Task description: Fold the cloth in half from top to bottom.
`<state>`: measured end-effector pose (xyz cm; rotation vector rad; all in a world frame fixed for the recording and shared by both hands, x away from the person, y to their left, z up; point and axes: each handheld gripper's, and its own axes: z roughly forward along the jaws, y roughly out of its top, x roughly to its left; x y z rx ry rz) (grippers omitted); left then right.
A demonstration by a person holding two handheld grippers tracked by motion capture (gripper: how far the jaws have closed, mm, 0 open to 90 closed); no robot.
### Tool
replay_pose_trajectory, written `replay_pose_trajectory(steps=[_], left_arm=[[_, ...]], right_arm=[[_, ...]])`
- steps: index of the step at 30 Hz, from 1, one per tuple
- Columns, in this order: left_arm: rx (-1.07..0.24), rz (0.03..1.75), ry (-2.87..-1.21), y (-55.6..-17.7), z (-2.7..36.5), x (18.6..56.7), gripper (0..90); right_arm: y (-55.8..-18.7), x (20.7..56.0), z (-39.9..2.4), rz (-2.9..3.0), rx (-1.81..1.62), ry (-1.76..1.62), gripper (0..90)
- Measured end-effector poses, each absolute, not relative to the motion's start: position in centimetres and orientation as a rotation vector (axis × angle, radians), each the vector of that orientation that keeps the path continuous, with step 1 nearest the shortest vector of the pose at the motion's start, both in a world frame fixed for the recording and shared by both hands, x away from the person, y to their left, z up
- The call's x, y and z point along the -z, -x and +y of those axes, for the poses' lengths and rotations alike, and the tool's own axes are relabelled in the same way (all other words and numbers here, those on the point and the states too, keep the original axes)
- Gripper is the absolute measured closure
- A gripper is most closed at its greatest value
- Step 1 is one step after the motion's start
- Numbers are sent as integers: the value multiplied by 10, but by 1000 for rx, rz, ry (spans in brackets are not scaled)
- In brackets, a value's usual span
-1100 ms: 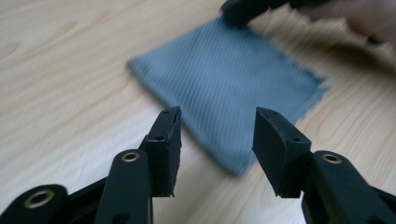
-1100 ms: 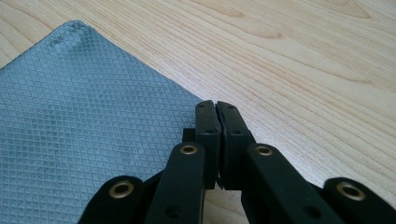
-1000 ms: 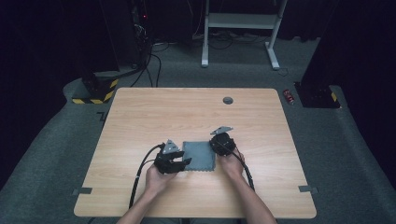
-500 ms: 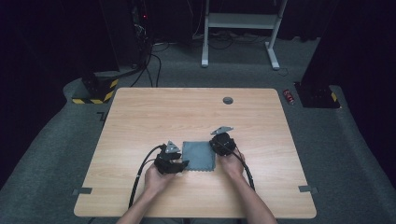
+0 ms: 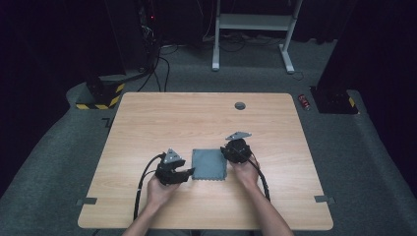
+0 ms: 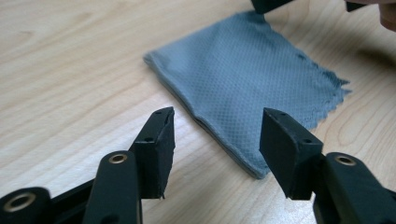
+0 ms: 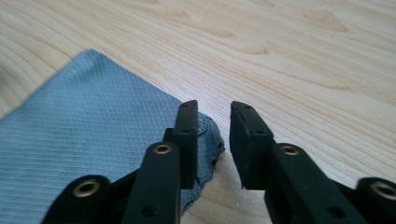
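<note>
High view frames were taken from above a wooden table (image 5: pixel 147 118), at whose near edge the person's two forearms were seen entering. The left hand (image 5: pixel 160 189) was wrapped around the left gripper (image 5: pixel 189 173), and the right hand (image 5: pixel 246 172) around the right gripper (image 5: pixel 227 150). Between them, flat on the table, a folded grey cloth (image 5: pixel 209 164) was laid. From the left gripper view, the left gripper (image 6: pixel 217 135) was seen with its jaws held wide apart, nothing between them, just short of the near folded edge of the cloth (image 6: pixel 247 88). From the right gripper view, the right gripper (image 7: pixel 214 140) was seen with its jaws a narrow gap apart; a frayed corner of the cloth (image 7: pixel 93 140) was touched by one jaw, yet it could not be told whether any cloth was pinched. Farther back, a small dark round disc (image 5: pixel 240 105) was set in the tabletop near its far edge. Beyond the table, a white metal frame (image 5: pixel 253 22) was stood on the grey floor (image 5: pixel 344 147).
</note>
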<state>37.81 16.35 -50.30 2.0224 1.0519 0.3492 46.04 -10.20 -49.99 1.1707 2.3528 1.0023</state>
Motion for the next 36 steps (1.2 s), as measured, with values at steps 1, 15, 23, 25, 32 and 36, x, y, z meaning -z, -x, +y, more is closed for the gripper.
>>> replay_pose_trajectory(steps=[1, 15, 23, 25, 32, 36], left_arm=[[-352, 1057, -2015, -378, 166, 502, 441], [-378, 1089, -1947, -383, 184, 489, 384], [-382, 1100, -1927, -383, 189, 487, 376], [-384, 1101, -1922, -383, 191, 486, 375], [-400, 1101, -1914, -383, 194, 479, 365], [-402, 1102, -1908, -383, 197, 477, 364]], right_arm=[[-459, 498, -103, 2351, -1013, -1166, 695], [-443, 483, -117, 2317, -1095, -1159, 614], [-435, 476, -128, 2272, -1140, -1166, 591], [-434, 475, -130, 2274, -1142, -1168, 585], [-428, 467, -137, 2251, -1169, -1163, 574], [-426, 464, -141, 2255, -1163, -1150, 569]])
